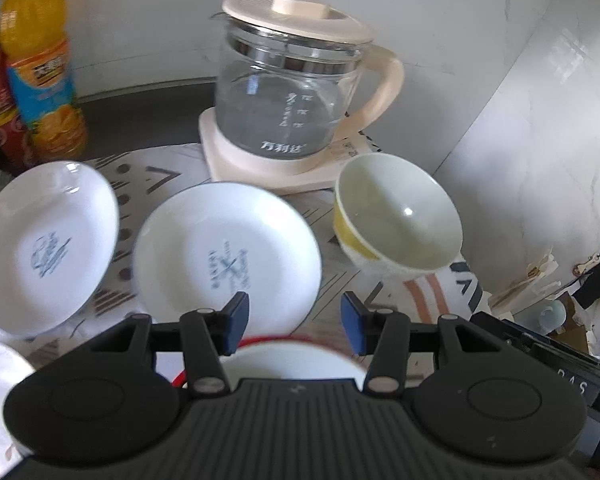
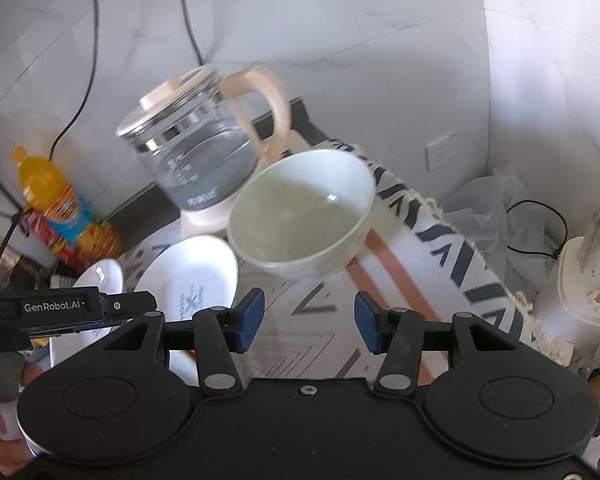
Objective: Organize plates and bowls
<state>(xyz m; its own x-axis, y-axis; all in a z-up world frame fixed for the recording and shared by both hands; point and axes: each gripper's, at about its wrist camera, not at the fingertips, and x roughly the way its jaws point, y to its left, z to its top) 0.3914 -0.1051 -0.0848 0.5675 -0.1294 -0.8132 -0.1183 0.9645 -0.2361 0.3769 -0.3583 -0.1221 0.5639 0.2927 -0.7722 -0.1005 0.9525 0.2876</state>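
Right now my biggest landmark is the clear glass kettle with a cream lid and handle, standing on its cream base at the back of the tabletop's patterned cloth. Just in front of it to the right sits the white ceramic bowl with a yellow band, and two white shallow plates with blue prints lie to its left, near each other. A red-rimmed white dish sits under my left tongs, which are released with nothing between them; my right tongs are released too, over bare cloth.
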